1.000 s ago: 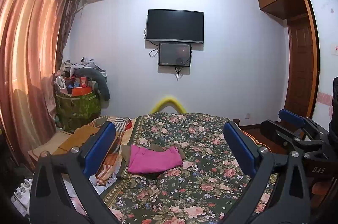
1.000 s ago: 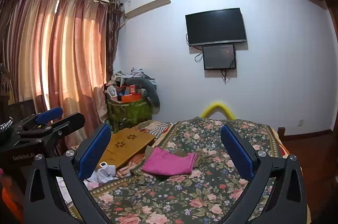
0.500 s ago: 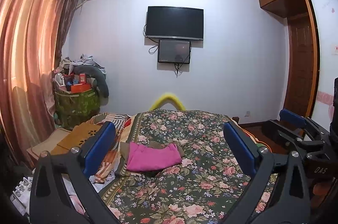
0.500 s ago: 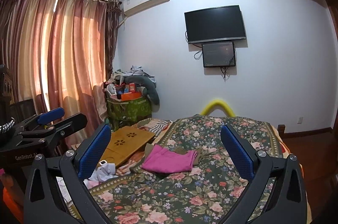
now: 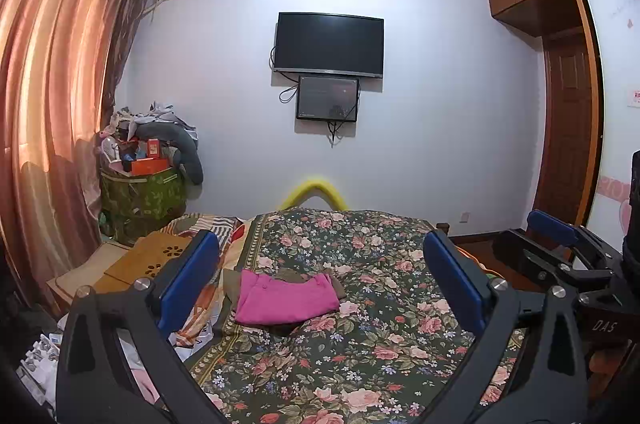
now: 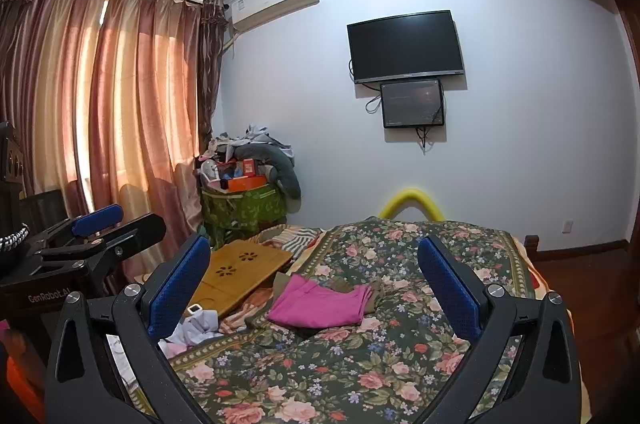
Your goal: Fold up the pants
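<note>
I am holding both grippers, left gripper (image 5: 320, 274) and right gripper (image 6: 314, 274), with jaws spread wide and gripping nothing, well short of the pink pants (image 5: 286, 298). They are lying as a compact, flat, already folded-looking rectangle on the floral bedspread (image 5: 380, 324). Any grip should pinch edges squarely, judging layers first.

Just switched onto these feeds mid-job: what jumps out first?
The pink pants, bright and already folded flat, lie on the floral bedspread toward its left edge. Both grippers, left gripper and right gripper, hang open and empty above the bed. A dark TV is mounted on the far wall.
</note>
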Demonstrator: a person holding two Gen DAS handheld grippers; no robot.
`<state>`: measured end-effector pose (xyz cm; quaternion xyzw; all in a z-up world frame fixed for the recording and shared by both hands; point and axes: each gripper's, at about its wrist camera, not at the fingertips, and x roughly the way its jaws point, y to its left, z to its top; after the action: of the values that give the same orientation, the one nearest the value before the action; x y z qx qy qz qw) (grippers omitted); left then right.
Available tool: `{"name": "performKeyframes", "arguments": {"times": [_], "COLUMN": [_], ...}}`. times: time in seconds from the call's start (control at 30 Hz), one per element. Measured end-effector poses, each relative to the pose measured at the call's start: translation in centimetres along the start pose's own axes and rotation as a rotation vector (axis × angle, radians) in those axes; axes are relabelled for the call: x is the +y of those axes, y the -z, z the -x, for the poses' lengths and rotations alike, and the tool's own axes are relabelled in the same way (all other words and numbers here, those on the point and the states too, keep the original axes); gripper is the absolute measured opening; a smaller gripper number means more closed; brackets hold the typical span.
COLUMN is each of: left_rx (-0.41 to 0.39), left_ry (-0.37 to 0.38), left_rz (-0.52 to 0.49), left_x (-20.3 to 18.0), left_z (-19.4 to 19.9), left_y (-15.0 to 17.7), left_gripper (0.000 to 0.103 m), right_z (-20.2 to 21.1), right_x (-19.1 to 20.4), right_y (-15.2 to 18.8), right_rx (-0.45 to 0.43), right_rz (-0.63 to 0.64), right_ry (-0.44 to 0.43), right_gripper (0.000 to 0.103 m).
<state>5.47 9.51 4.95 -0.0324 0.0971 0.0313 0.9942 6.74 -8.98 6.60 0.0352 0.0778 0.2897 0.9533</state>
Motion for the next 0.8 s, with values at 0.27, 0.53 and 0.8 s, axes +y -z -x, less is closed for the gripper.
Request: {"name": "performKeyframes", "arguments": {"times": [0.27, 0.53, 0.8], "left_rx": [0.002, 0.005, 0.008], "left_ry": [0.007, 0.017, 0.021], "left_rz": [0.0, -0.002, 0.002], "left_x": [-0.07, -0.35, -0.23], "left_z": [-0.02, -0.13, -0.19], "left_y": [-0.02, -0.07, -0.17], "left_gripper": [0.103, 0.103, 0.103], "right_z": [0.0, -0.02, 0.07], "right_x": [0.09, 0.09, 0.04], "right_y": [0.04, 0.04, 0.06], "right_rx": [-0.003, -0.004, -0.006], "right_rz": [-0.001, -0.001, -0.004], "right_ry": [0.003, 0.005, 0.005], "right_gripper": [0.103, 0.103, 0.103]}}
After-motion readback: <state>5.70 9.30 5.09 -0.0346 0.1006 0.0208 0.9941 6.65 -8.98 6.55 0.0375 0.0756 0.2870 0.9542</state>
